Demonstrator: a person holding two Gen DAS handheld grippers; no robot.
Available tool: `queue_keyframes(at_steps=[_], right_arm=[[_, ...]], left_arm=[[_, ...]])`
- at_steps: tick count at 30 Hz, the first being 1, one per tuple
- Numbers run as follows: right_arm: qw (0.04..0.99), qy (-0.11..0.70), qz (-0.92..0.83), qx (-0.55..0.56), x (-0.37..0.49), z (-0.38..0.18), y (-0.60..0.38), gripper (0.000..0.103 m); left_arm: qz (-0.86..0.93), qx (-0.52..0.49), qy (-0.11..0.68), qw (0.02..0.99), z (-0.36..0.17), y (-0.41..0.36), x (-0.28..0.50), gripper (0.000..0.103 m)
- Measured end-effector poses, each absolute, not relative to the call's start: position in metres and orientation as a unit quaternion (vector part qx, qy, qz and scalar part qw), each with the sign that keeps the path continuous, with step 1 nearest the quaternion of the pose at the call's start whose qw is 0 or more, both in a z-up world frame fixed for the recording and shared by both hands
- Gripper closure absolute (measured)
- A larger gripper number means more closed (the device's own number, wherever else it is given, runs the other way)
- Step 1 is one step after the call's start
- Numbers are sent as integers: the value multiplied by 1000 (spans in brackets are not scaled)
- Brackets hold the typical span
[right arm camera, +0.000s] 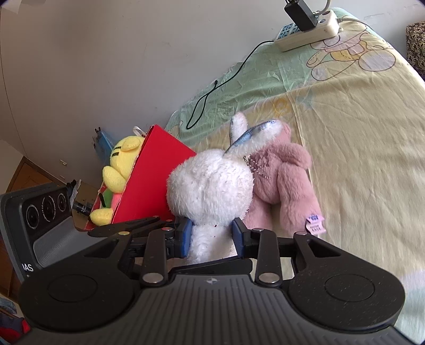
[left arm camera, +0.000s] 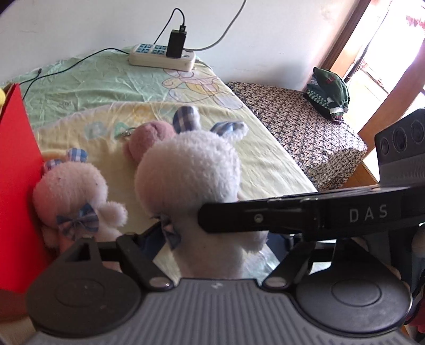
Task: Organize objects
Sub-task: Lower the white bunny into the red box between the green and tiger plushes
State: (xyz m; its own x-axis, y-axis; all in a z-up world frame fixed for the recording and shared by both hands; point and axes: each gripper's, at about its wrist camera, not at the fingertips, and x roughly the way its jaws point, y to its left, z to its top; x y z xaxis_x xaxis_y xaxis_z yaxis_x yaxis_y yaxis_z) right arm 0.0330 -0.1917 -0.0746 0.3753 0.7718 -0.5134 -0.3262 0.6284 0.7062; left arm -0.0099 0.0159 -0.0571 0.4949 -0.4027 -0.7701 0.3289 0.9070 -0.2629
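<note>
A bed (left arm camera: 265, 169) with a green and yellow cartoon sheet stands against a plain white wall (left arm camera: 93, 24). A power strip (left arm camera: 162, 57) lies near the wall. Beside the bed is a patterned bench (left arm camera: 305, 132) with folded clothes (left arm camera: 328, 91); strong daylight enters through a wooden doorway (left arm camera: 345, 45)

White plush rabbit (right arm camera: 212, 185), blue-checked ears and bow, upright near the front edge of the bed (right arm camera: 358, 132), its body between the blue pads of the right gripper (right arm camera: 212, 236). Pink plush bear (right arm camera: 284, 175) lying just beside it, touching, ball chain attached. Second white rabbit (left arm camera: 74, 191), smaller in view, against the red box (right arm camera: 156, 172) at the bed's left edge. Yellow plush toy (right arm camera: 122, 164) inside the box.
</note>
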Motion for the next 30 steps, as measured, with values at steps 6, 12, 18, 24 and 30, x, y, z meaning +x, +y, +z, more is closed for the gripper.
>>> queue_keyframes(at_steps=[6, 12, 18, 24, 30], right_arm=[[787, 437, 354, 252, 12, -61, -193, 69], [783, 440, 377, 227, -6, -43, -182, 69], [768, 436, 422, 205, -18, -26, -161, 68], [752, 417, 474, 189, -23, -3, -125, 68], [751, 386, 506, 176, -20, 22, -82, 68]], left_arm=[[-214, -42, 442, 870, -41, 15, -34, 25], [-196, -55, 428, 880, -25, 22, -66, 26], [-163, -69, 402, 898, -5, 42, -102, 26], [-116, -71, 366, 920, 23, 72, -130, 26], [-89, -60, 328, 938, 51, 112, -141, 26]])
